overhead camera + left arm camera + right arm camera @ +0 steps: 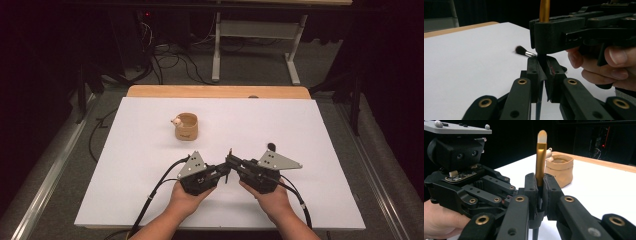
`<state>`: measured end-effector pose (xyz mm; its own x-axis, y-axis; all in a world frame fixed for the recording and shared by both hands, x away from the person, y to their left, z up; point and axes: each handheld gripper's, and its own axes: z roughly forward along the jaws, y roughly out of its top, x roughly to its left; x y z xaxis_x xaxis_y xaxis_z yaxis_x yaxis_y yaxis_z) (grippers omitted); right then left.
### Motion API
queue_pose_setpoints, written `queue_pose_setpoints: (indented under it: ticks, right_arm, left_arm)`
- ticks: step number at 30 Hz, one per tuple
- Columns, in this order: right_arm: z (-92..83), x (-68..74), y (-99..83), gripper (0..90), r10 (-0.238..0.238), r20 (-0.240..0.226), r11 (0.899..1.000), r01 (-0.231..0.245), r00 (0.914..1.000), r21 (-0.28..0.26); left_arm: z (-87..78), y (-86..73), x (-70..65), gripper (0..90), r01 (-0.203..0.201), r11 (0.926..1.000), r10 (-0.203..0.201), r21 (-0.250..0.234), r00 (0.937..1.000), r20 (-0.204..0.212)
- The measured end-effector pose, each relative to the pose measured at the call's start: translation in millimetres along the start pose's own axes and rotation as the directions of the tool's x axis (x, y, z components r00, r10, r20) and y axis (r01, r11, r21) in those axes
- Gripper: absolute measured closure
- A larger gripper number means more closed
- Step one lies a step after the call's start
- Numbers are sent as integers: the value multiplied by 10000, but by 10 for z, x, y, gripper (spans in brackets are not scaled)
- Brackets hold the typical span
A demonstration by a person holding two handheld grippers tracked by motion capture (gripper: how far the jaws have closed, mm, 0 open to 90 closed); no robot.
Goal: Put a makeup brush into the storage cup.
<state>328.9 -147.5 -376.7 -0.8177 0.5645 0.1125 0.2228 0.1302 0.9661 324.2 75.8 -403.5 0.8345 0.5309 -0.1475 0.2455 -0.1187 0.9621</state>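
- Gold-handled brush (541,162), slim, glossy and upright, is pinched by the right claw (539,187) above the white table (300,130).
- Left claw (543,72) is closed on its dark lower end (fluffy bristles (520,50) beyond).
- Tan crinkled pouch (186,126) sits well apart.

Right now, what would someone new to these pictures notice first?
Probably the two hand-held grippers meeting near the table's front edge: the right hand-held gripper is shut on a gold-handled brush standing upright, and the left hand-held gripper is closed on the same brush's lower part. Behind them a small tan pouch stands alone on the white tabletop.
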Motion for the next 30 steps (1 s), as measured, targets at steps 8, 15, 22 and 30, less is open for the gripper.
queue_pose_setpoints:
  ticks: [8,15,22,30]
  right_arm:
    - [-4,1,0,842,-5,-8,10000,5,10000,-46]
    - [-10,-6,2,805,61,31,10000,-61,10000,-30]
    - [-24,-20,7,754,201,2,9997,-201,9998,-119]
    - [-26,-21,12,707,137,-48,9998,-138,9999,-151]
  left_arm:
    - [-3,0,-6,834,-57,10000,57,-12,10000,-9]
    - [-3,-1,-10,834,-77,10000,77,-12,10000,-9]
    - [-4,-2,-12,834,-112,9999,112,11,9999,-64]
    - [-27,6,4,834,-77,10000,76,-37,9998,-187]
